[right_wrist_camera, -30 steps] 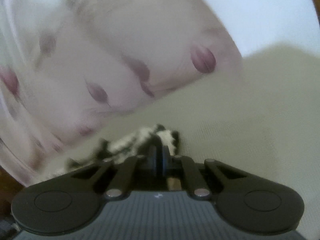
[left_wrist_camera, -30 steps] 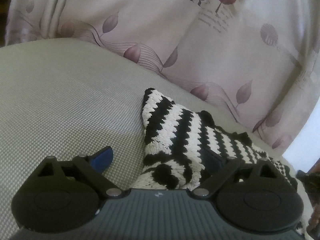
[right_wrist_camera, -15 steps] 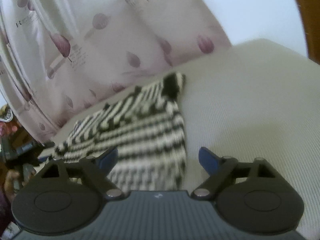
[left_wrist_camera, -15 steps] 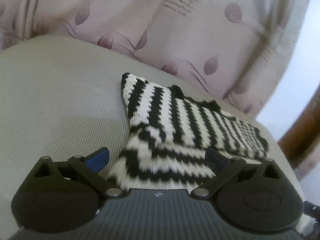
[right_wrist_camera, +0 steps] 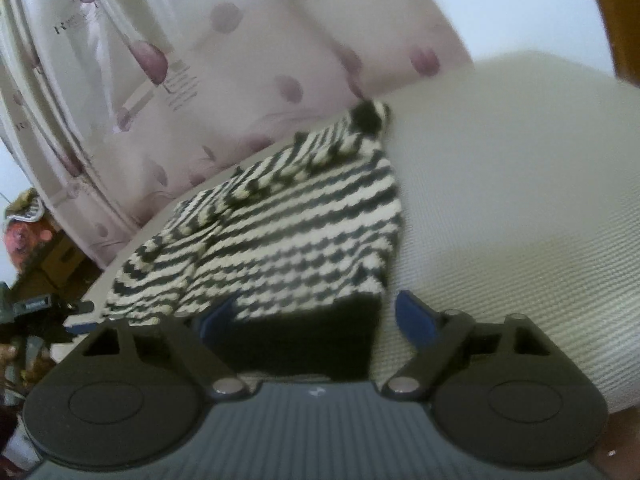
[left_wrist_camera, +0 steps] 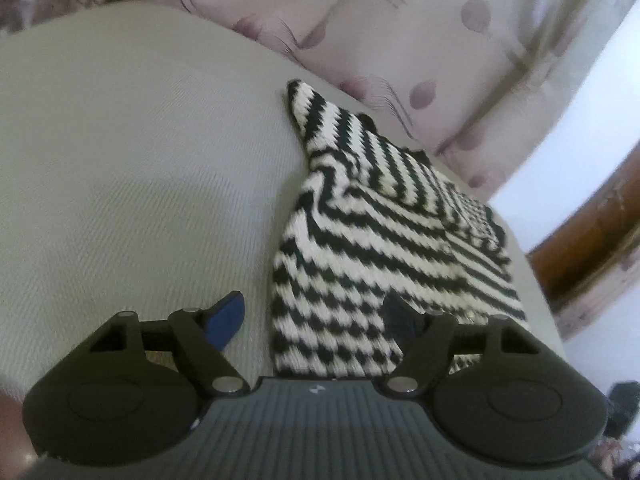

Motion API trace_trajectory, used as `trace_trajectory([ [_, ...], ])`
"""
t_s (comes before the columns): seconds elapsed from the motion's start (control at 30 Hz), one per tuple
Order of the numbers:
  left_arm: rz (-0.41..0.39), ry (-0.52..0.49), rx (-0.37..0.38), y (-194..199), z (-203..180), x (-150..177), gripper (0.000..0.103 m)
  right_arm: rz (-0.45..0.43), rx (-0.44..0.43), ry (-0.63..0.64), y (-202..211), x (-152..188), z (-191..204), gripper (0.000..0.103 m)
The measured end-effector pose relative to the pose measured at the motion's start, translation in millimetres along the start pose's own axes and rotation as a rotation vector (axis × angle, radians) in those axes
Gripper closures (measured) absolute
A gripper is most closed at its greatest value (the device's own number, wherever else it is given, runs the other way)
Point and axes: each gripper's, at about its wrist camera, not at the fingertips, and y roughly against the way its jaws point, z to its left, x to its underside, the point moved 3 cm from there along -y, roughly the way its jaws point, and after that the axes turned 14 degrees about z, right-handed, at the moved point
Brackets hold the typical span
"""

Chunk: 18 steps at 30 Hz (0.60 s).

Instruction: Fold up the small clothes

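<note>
The striped knit garment [left_wrist_camera: 384,240] lies at centre-right on the beige cushion [left_wrist_camera: 140,200]. Left gripper [left_wrist_camera: 312,316] and right gripper [right_wrist_camera: 316,316] straddle its near hem, jaws closing, nothing pinched yet. Next, probably: grip both corners and fold.

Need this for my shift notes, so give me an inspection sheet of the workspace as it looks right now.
Surface: pale grey-green woven cushion.
Job's things: black-and-white striped knit garment, partly folded, lying on the cushion.
Clutter: nothing seen on the cushion.
Grippers: left gripper and right gripper, jaws closing, garment's near edge between them, not pinched.
Cables: nothing seen.
Surroundings: leaf-print curtain behind; brown wooden frame; blurred items past the cushion's edge.
</note>
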Motion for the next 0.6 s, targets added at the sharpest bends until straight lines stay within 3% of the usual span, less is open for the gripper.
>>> trace_trajectory([
  [0.13,0.001,-0.049,0.002,-2.3,-7.4,9.0,0.029,0.005,-0.023,-0.053,-3.1,-4.0,-12.4,0.062],
  [0.27,0.019,-0.070,0.037,-7.4,-15.9,14.2,0.030,0.018,-0.047,-0.072,-4.3,-2.6,-16.7,0.076],
  [0.3,0.015,-0.063,0.042,-8.0,-16.2,15.5,0.042,0.026,-0.056,-0.072,-5.3,-1.0,-16.2,0.085],
  [0.33,0.024,-0.055,0.039,-10.0,-15.8,15.8,0.070,0.032,-0.064,-0.074,-6.5,1.5,-16.2,0.086],
  [0.37,0.033,-0.045,0.016,-12.3,-14.2,15.7,0.085,0.022,-0.079,-0.084,-6.1,3.8,-17.6,0.086],
  [0.4,0.031,-0.029,-0.002,-12.7,-11.0,15.6,0.093,0.017,-0.095,-0.105,-5.7,4.9,-20.6,0.087],
  [0.5,0.027,0.021,0.043,-11.5,-2.3,15.2,0.093,0.005,-0.115,-0.130,-3.3,6.9,-25.2,0.089],
  [0.6,0.013,-0.038,0.011,-10.4,-9.0,16.4,0.085,0.013,-0.138,-0.140,-3.6,6.7,-26.0,0.088],
])
